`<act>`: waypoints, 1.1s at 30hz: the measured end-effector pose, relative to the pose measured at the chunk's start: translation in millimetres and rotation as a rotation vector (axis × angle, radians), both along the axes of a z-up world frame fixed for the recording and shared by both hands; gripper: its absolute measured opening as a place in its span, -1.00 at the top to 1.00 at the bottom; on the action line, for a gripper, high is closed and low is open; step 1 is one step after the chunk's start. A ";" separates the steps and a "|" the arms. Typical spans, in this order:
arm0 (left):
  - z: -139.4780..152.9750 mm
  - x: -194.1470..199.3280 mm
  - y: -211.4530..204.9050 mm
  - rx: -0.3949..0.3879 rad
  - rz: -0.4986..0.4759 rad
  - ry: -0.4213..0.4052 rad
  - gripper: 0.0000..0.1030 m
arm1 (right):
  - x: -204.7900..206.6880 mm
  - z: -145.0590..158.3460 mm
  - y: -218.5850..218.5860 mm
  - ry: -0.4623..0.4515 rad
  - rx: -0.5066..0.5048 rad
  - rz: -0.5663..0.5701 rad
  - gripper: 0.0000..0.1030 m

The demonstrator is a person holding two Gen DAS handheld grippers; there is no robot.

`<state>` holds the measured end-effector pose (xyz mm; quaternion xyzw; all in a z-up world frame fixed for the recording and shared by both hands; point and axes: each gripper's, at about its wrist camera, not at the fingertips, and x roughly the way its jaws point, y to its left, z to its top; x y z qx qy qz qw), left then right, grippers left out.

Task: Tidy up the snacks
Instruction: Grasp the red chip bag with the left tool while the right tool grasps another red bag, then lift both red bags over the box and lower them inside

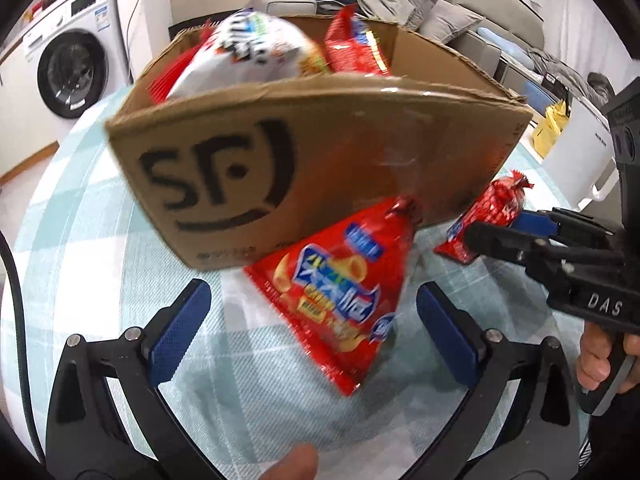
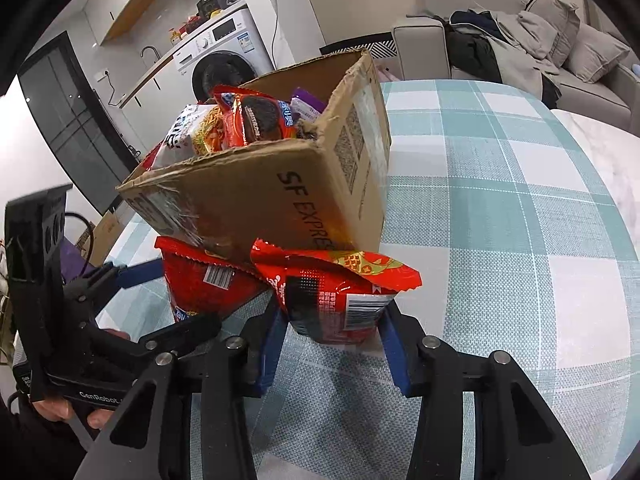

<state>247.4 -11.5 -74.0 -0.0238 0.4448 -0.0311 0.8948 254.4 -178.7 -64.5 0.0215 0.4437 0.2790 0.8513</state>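
A cardboard box [image 1: 312,152] stands on the checked counter [image 2: 500,208], packed with snacks: a white noodle pack [image 1: 248,52] and red packets [image 1: 356,46] stick up above its rim.

Right claw [image 2: 330,344]: angled downward toward the box, its blue pads [image 2: 394,354] pressed against both sides of a red snack bag [image 2: 336,300]. The bag lies on the counter, its top edge touching the base of the box. From the left wrist view the same claw [image 1: 468,240] comes in from the right, gripping that bag [image 1: 492,216] at its near end. A hand [image 1: 604,364] holds the claw's handle.

Left claw [image 1: 312,332]: tilted downward, jaws wide apart, holding nothing. A second red bag [image 1: 340,300] lies flat on the counter between the fingers [image 1: 180,336], clear of both pads, its far tip against the box. In the right wrist view this bag [image 2: 208,284] sits just beside the gripped one, with the left claw [image 2: 160,304] reaching around it. A thumb [image 1: 288,464] shows at the bottom edge of the left view.

Behind the counter: a washing machine [image 2: 224,64] and a sofa [image 2: 560,40] piled with clothing.
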 end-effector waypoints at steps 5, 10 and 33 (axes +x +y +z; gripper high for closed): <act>5.7 15.2 -18.5 0.021 -0.013 -0.016 -0.99 | -2.1 -0.1 -2.1 0.000 -0.003 0.000 0.12; 4.0 22.6 -23.6 0.006 -0.025 0.001 -0.47 | -1.5 0.3 -5.3 -0.001 -0.007 -0.003 0.13; 17.3 -10.0 -10.5 -0.121 -0.068 -0.096 0.31 | -20.1 14.5 -6.1 -0.037 -0.015 -0.006 0.13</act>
